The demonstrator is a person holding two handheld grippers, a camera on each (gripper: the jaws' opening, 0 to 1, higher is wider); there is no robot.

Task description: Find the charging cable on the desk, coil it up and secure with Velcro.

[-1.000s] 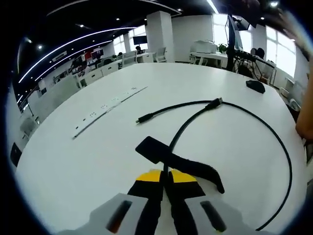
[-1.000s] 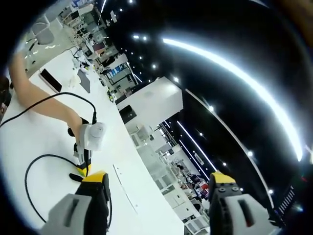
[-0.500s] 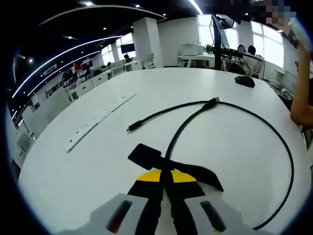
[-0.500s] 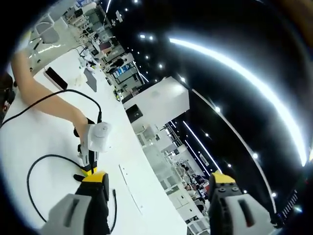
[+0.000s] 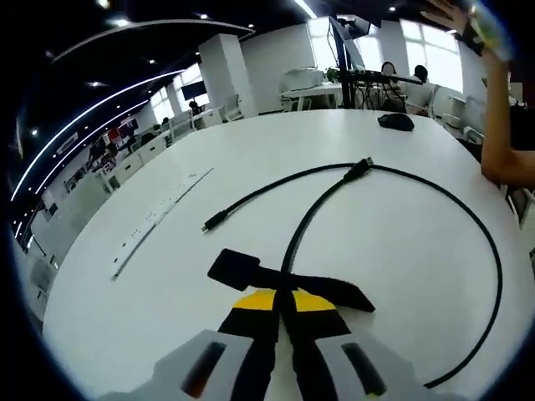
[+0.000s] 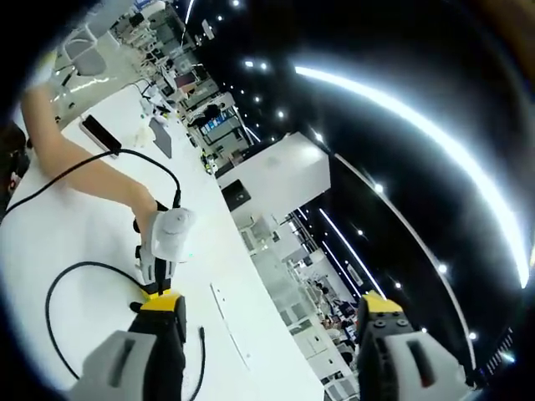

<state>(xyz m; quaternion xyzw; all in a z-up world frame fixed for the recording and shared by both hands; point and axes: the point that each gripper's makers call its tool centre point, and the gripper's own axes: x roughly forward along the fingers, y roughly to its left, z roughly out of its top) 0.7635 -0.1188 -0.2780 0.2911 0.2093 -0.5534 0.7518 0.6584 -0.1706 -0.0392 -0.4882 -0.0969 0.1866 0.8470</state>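
A black charging cable [image 5: 468, 221] lies in a wide loop on the white desk [image 5: 393, 251]. Its larger plug [image 5: 364, 165] is far from me and its small plug [image 5: 212, 223] points left. A black Velcro strap [image 5: 251, 271] is wrapped around the cable just ahead of my left gripper [image 5: 284, 302], which is shut on the cable there. In the right gripper view, the right gripper [image 6: 272, 307] is open, raised off the desk and aimed toward the ceiling. The left gripper [image 6: 165, 244], held by a hand, and the cable loop [image 6: 50, 292] sit beyond the right gripper's left jaw.
A long white strip [image 5: 159, 219] lies at the left of the desk, and a black mouse [image 5: 394, 121] at the far side. A person's arm [image 5: 501, 154] reaches in at the right edge. A dark phone [image 6: 100, 134] and a grey flat item [image 6: 160, 139] lie farther along the desk.
Both views have shifted a little with the hands. The left gripper stays shut on the cable by the strap, and the right gripper stays open in the air.
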